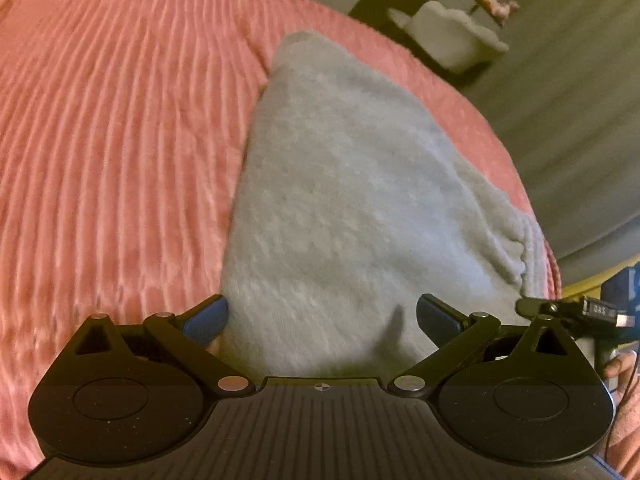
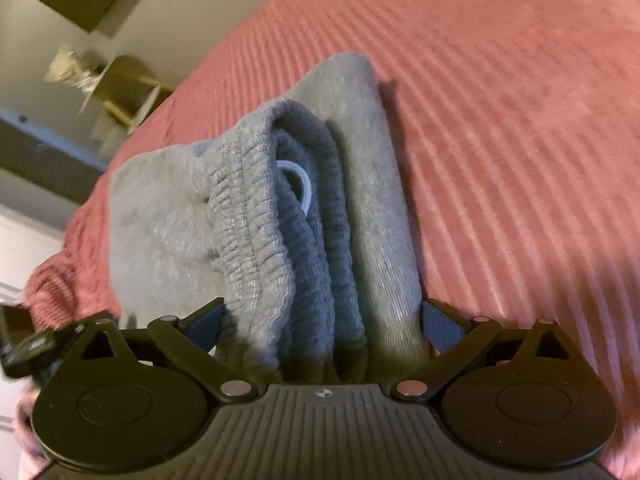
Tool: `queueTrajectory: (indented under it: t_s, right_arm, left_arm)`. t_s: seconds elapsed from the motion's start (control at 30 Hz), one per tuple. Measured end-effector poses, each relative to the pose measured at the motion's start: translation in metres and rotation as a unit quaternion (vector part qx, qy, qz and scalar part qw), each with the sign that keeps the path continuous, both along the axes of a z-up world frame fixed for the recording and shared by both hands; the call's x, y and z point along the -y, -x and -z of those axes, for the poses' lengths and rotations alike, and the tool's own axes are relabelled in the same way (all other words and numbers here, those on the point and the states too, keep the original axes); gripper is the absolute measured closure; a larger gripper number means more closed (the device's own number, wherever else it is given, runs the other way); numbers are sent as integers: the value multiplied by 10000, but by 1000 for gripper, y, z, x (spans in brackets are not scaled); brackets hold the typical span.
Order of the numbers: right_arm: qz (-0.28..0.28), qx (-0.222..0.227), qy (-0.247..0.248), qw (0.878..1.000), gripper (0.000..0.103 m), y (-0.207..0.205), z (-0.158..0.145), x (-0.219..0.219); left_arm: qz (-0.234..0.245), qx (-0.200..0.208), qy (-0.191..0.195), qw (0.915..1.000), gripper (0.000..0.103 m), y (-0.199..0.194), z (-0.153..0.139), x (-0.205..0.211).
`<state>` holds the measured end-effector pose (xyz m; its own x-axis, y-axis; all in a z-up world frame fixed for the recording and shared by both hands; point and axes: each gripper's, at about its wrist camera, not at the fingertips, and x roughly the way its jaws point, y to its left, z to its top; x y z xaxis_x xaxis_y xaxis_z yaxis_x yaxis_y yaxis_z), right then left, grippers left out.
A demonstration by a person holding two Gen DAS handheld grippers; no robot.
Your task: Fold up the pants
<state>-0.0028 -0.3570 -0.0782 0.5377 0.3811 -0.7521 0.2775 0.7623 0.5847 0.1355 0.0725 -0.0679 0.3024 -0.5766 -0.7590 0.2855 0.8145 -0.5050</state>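
Grey sweatpants [image 1: 340, 200] lie folded into a compact bundle on a pink ribbed bedspread [image 1: 112, 140]. My left gripper [image 1: 322, 316] is open wide, its blue-padded fingers straddling the near end of the bundle. In the right wrist view the pants [image 2: 280, 220] show their ribbed elastic waistband and a white drawstring loop [image 2: 298, 184], stacked in layers. My right gripper [image 2: 322, 320] is open wide, with the folded layers lying between its fingers. The right gripper also shows at the right edge of the left wrist view [image 1: 576, 312].
The bedspread [image 2: 520, 120] stretches wide on the far side of the pants. The bed's edge runs close beside the bundle, with grey floor [image 1: 560, 100] and a white seat [image 1: 452, 36] beyond. A wall and wooden furniture [image 2: 120, 84] lie past the bed.
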Motion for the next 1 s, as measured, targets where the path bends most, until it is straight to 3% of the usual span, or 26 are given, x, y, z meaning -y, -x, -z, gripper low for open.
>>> queueTrajectory:
  t_s: [0.27,0.4,0.53,0.67,0.9,1.0]
  right_arm:
    - [-713,301,-688,9946,3,-14,19,26]
    - [-983,556,-965,9889,3,-16,25,36]
    - [-788,699,-1416,9843,3,-18,29,50]
    - [-872,730,-1395,9837,3,-20,25,43]
    - [-956,809,-1551,9799,3,-39,36,38]
    - [-970,724,-1075,9868,7,-41,30,20]
  left_arm:
    - [3,-731,1026,9920,0,-43,31,-19]
    - [230,-603,1524,9862,0,-47,32,-13]
    - [413,-522,1577,9853,0,-47,36,-1]
    - [586,-385,2064,9760,0,-43,34,5]
    - [799,-290,1514,9848,0,-54,43,41]
    - [585,-242,1355,9888,0,-54,37,53]
